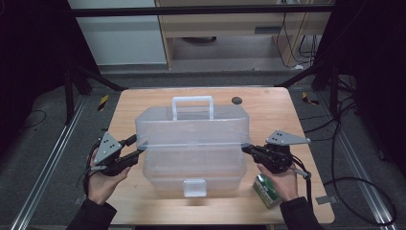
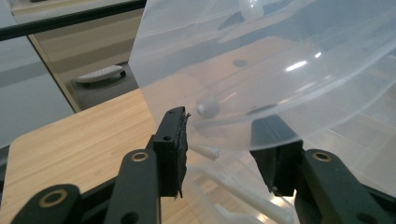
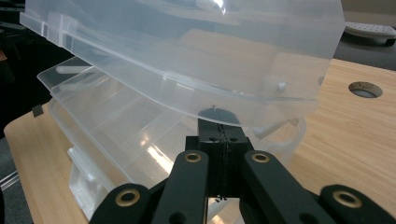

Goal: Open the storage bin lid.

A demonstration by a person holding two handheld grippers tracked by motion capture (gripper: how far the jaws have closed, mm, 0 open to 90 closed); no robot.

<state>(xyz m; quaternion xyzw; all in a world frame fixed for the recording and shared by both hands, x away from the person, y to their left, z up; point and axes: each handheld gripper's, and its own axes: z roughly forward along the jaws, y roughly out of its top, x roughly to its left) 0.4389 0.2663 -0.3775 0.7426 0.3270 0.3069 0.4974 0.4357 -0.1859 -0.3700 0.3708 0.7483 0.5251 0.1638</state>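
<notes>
A clear plastic toolbox stands in the middle of the wooden table. Its lid, with a white handle, is lifted and tilted above the base. My left gripper is at the lid's left end. In the left gripper view it is open, and the lid's lower edge hangs just above the gap between its pads. My right gripper is at the lid's right end. In the right gripper view it is shut, its tips right under the lid's rim, above the base.
A small green packet lies by the right hand near the table's front right corner. The box's front latch faces the person. A round hole sits in the table behind the box. Cables trail on the floor at the right.
</notes>
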